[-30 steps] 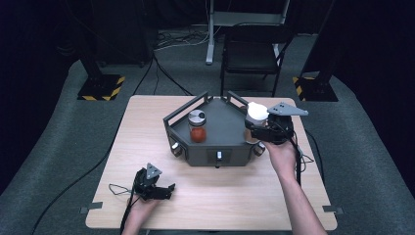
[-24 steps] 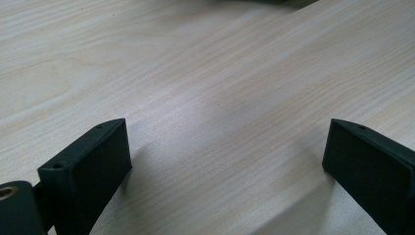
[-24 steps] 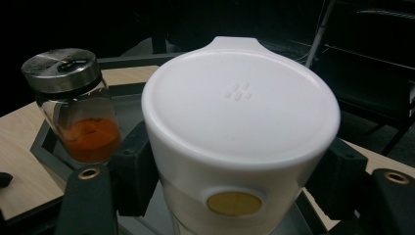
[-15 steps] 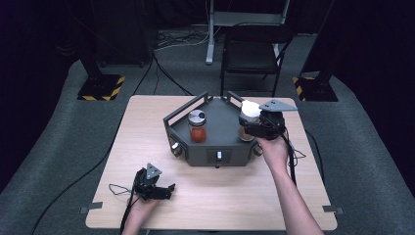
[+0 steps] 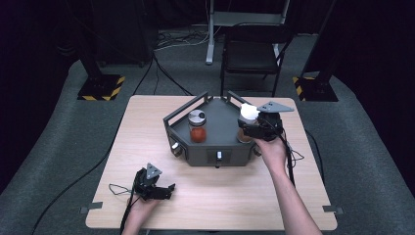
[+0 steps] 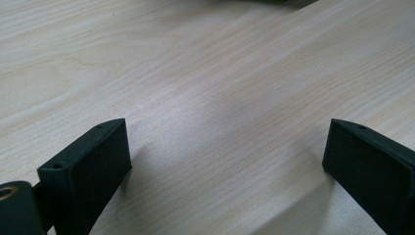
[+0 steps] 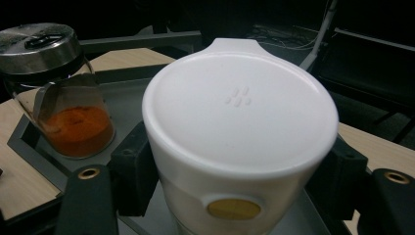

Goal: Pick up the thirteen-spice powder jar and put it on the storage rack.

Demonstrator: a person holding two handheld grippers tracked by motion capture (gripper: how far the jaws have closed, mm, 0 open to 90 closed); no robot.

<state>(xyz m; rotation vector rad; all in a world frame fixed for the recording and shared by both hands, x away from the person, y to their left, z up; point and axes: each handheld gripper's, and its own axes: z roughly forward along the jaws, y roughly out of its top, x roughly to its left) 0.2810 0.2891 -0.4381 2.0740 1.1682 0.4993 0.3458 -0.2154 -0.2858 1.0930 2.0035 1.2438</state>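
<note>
From the high view, one pale wooden bench point(image 5: 147, 122) carries one dark grey angular metal tray point(image 5: 215, 147); inside it stand two containers: one glass jar of orange-red powder with a silver lid point(image 5: 197, 127) at the tray's left, and one white plastic lidded canister point(image 5: 248, 113) at its right, clamped in the right tongs point(image 5: 247, 126), which one hand point(image 5: 272, 149) holds over the tray's right part; the left tongs point(image 5: 166, 191) lie low on the bench's near left, well apart from the tray. In the left gripper view, two black jaws stand wide apart with bare bench point(image 6: 210, 83) between them, gripping nothing. In the right gripper view, two black jaws press on either side of the white canister point(image 7: 240, 122), closed on it just below its lid; the glass jar point(image 7: 58, 93) stands near, to its left, within the tray point(image 7: 127, 93).
</note>
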